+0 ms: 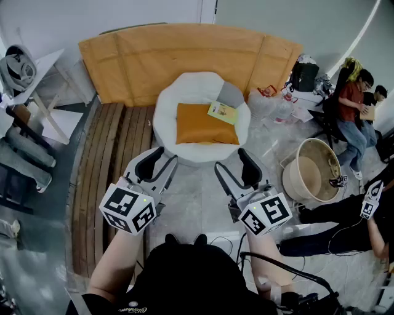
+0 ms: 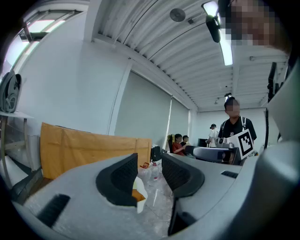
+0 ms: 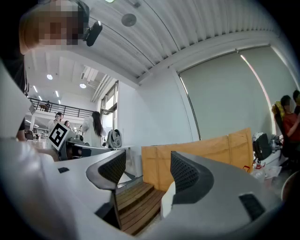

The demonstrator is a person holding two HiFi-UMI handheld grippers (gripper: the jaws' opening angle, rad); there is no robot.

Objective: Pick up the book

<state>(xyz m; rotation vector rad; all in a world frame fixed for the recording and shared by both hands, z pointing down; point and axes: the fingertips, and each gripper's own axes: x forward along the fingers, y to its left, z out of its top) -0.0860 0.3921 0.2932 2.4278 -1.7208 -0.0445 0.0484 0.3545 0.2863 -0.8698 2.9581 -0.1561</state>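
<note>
Orange cushion [image 1: 206,125], one; one book [image 1: 222,112]; one white seat [image 1: 184,89].

left tongs [image 1: 167,156]: held level, pointing forward, jaws pulled pretty much together, nothing in them
right tongs [image 1: 230,159]: level too, jaws clearly apart, empty
left forearm [image 1: 114,261]: bare, stretched out front
right forearm [image 1: 263,252]: same deal, alongside the left

White walls [image 1: 123,12], pale marble floor [image 1: 203,197], wooden slatted platform [image 1: 117,160], cardboard sheet [image 1: 184,55], ceiling strip light [image 2: 227,47]
</note>
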